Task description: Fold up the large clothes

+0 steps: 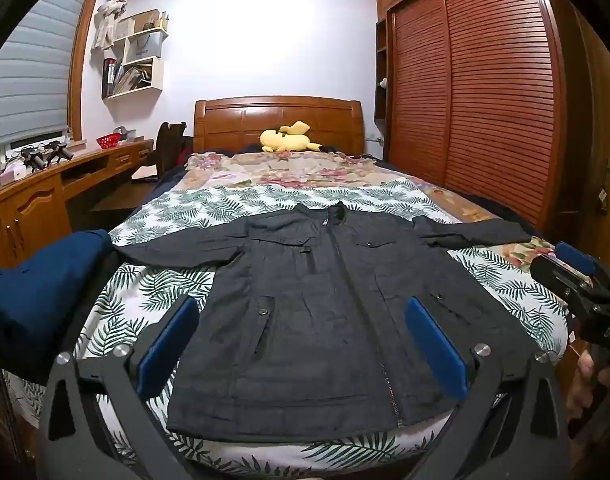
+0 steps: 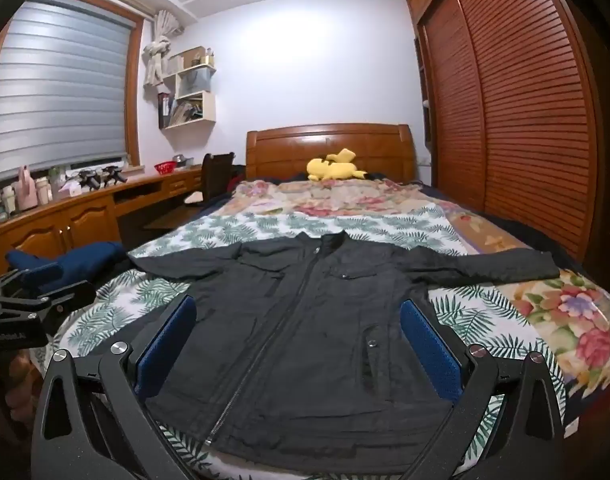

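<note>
A dark zip-front jacket (image 1: 321, 304) lies face up and flat on the leaf-print sheet (image 1: 161, 284) at the foot of the bed (image 2: 577, 312), collar toward the wooden headboard (image 1: 279, 120), both sleeves stretched out sideways. The left gripper (image 1: 301, 344) and the right gripper (image 2: 297, 344) hover over the hem end, each with its blue pads spread wide and nothing between them — no cloth touched yet. The jacket looks like soft, limp woven fabric with some weight from pockets, snaps and the zipper; it should drape and sag once lifted, and smooth cloth may slip from a shallow pinch. Judging from here, the best holds are the sleeve cuffs or the shoulder seams, where layers bunch thickly — though the far cuff (image 1: 517, 232) is small and hard to read.
</note>
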Demonstrator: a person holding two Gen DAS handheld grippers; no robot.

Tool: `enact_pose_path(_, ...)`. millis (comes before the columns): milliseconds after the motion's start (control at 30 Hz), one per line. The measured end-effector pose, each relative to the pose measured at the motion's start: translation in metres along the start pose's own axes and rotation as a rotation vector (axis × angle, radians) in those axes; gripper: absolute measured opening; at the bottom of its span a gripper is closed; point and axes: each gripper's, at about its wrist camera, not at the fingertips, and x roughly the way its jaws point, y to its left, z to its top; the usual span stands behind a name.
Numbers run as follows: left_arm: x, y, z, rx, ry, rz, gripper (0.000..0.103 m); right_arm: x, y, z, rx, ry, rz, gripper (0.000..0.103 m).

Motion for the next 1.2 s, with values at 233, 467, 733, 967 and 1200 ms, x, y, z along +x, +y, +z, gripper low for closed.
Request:
enact_pose_path(233,-0.005,0.0,0.002,-0.001,-0.003,-0.005,0.103,0.0,0.003,0.0,0.003,-0.006,0.002,0.103)
enact_pose_path(467,-0.013,0.0,0.004,-0.001,-0.008,-0.009,0.103,0.003,-0.001,-0.004,0.01,0.001,-0.003,0.103)
enact_pose_path(733,-0.012,-0.003,0.007,-0.001,-0.008,-0.005,0.103,0.002,0.005,0.0,-0.001,-0.004,-0.008,0.103)
enact_pose_path(967,-0.011,-0.002,0.006,-0.001,-0.009,-0.007,0.103,0.001,0.004,0.0,-0.002,-0.005,-0.008,0.103)
enact_pose_path(1200,-0.008,-0.003,0.005,-0.001,-0.005,-0.007,0.103,-0.001,0.008,-0.002,-0.001,0.002,-0.012,0.103)
